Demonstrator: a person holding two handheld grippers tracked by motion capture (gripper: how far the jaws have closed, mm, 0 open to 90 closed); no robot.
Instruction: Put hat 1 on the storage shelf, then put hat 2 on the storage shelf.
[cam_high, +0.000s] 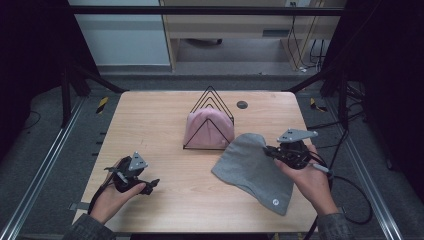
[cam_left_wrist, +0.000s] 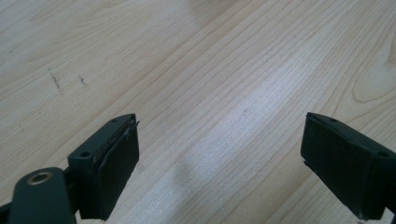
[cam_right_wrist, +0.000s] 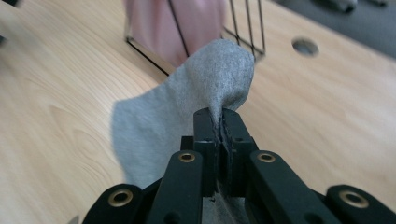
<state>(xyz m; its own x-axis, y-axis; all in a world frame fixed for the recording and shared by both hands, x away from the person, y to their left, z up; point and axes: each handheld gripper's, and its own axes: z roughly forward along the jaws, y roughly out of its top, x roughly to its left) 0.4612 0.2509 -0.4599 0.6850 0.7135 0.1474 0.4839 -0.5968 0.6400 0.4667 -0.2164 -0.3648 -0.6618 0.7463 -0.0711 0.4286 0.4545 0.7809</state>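
A grey knit hat (cam_high: 252, 171) lies on the right half of the wooden table (cam_high: 160, 125), its near-right edge pulled up. My right gripper (cam_high: 268, 151) is shut on that edge; in the right gripper view the grey fabric (cam_right_wrist: 205, 88) is pinched between the closed jaws of the right gripper (cam_right_wrist: 219, 122) and drapes down to the table. A pink hat (cam_high: 208, 127) stands in a black wire rack (cam_high: 210, 102) at the table's middle. My left gripper (cam_high: 150, 186) rests near the front left, jaws wide apart over bare wood, with its pads (cam_left_wrist: 119, 163) holding nothing.
A round cable hole (cam_high: 242, 104) sits in the table behind the rack. Black frame bars run along both sides of the table. A cable trails from the right gripper off the table's right edge.
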